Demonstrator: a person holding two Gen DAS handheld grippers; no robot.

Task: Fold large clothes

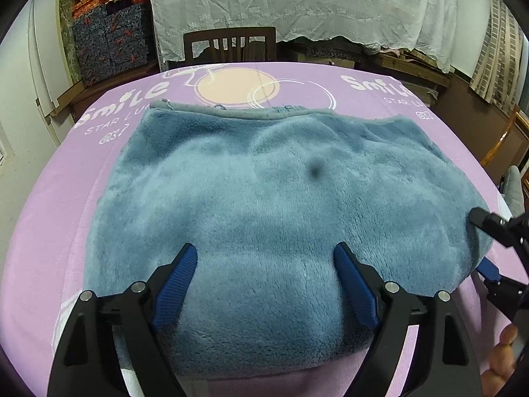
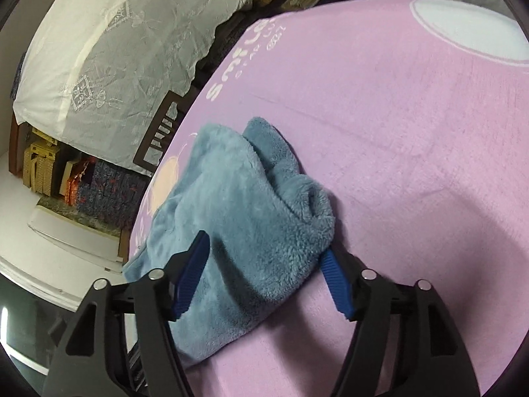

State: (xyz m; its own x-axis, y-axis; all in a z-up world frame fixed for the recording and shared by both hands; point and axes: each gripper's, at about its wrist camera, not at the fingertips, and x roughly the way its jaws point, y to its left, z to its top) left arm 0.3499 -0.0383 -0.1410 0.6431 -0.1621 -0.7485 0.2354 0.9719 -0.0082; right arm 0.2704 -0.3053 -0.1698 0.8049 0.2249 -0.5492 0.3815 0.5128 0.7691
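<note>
A blue fleece garment (image 1: pixel 264 192) lies folded into a thick rectangle on the pink cloth-covered table (image 1: pixel 49 231). My left gripper (image 1: pixel 266 258) is open, its blue-padded fingers spread over the garment's near edge, holding nothing. My right gripper (image 2: pixel 266 246) is open with its fingers either side of the garment's bunched right corner (image 2: pixel 264 211), one finger above the fleece, the other at its edge on the table. The right gripper also shows in the left wrist view (image 1: pixel 486 241) at the garment's right edge.
A dark wooden chair (image 1: pixel 229 44) stands at the table's far side. A white lace cloth (image 1: pixel 297 6) covers furniture behind it. Patterned boxes (image 1: pixel 109 43) are stacked at the back left. Another wooden chair (image 1: pixel 506 139) stands at the right.
</note>
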